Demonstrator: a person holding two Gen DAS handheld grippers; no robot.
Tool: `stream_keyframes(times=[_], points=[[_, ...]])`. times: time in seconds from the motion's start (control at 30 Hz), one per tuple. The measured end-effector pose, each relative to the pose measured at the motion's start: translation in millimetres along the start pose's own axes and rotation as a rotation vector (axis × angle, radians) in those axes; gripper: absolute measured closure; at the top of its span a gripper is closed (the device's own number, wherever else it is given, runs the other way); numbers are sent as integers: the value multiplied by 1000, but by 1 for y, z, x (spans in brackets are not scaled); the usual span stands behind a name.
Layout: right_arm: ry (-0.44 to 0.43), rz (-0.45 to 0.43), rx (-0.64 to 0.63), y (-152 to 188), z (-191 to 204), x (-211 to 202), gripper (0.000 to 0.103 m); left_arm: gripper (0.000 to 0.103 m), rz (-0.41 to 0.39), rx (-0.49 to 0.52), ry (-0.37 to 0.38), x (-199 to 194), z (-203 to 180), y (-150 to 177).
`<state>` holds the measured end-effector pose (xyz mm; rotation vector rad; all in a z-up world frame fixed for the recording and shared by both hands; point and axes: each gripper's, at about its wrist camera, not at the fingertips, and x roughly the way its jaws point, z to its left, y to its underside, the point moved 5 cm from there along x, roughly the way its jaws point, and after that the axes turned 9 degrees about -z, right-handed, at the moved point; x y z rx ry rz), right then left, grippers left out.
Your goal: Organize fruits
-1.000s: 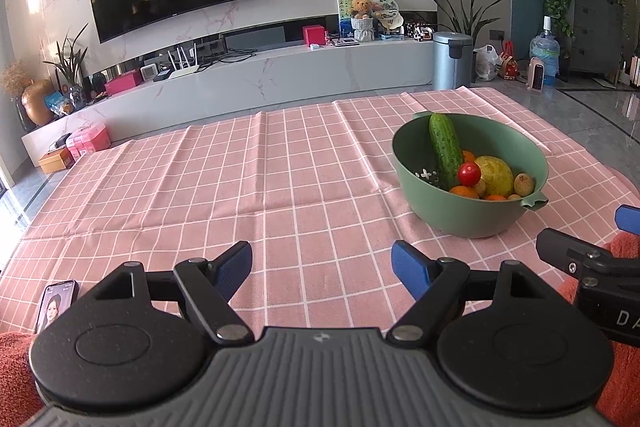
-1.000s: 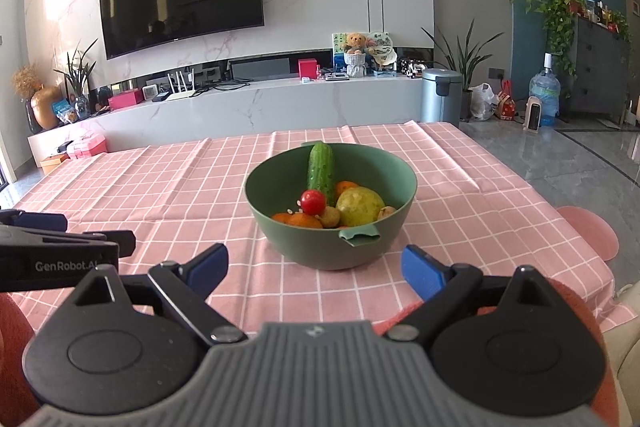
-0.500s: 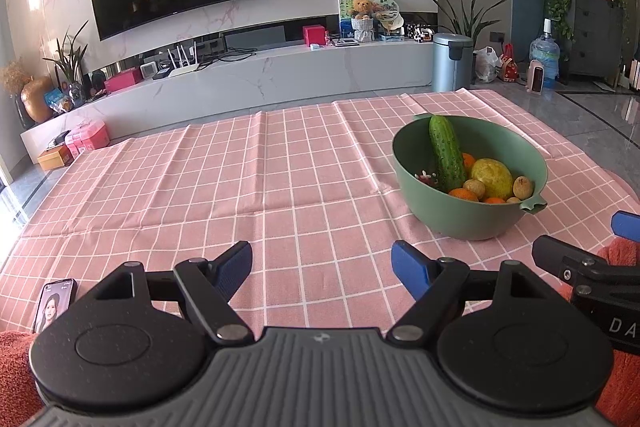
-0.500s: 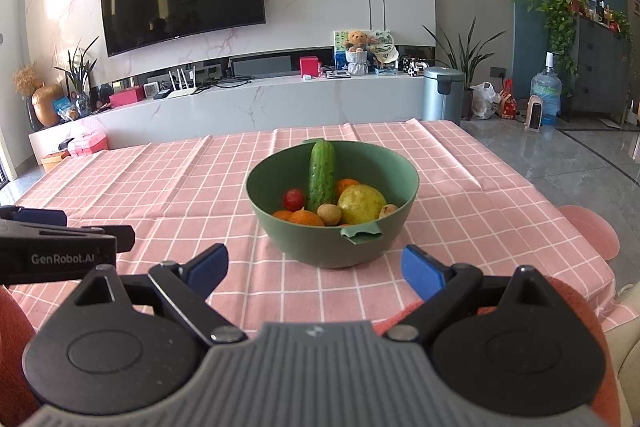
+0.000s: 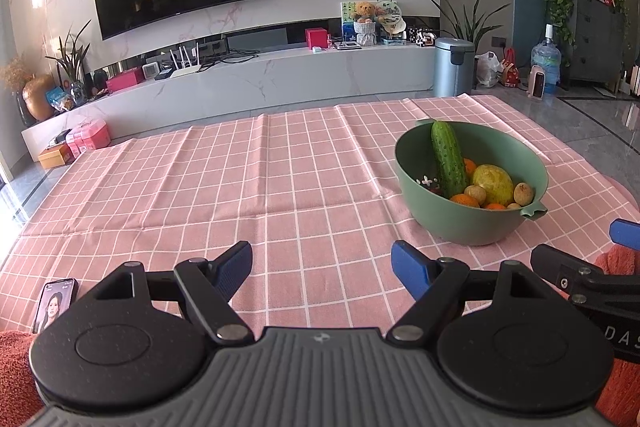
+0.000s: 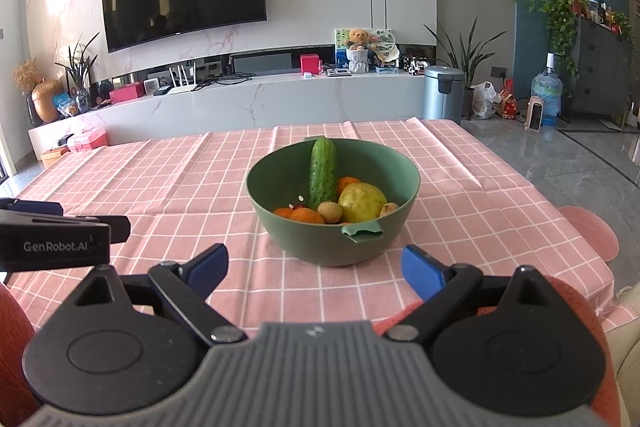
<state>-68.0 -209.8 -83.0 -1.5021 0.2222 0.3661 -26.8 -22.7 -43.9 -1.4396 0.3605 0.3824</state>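
A green bowl stands on the pink checked tablecloth. In it a cucumber leans upright against the far wall, beside a yellow-green fruit, oranges and small brown fruits. My right gripper is open and empty, just in front of the bowl. My left gripper is open and empty, to the left of the bowl; it also shows at the left of the right wrist view.
A phone lies on the cloth at the near left. A pink stool stands off the table's right edge. A TV console and a bin stand beyond the far edge.
The red tomato that lay on top of the fruit has slipped down to the left and is now almost hidden low in the bowl. Both grippers have hardly moved.
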Motion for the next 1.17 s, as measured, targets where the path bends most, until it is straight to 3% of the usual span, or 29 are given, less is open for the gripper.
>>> stream_keyframes(times=[1.17], points=[[3, 8, -3, 2, -1, 1, 13, 10, -11, -20, 20, -6, 1, -5]])
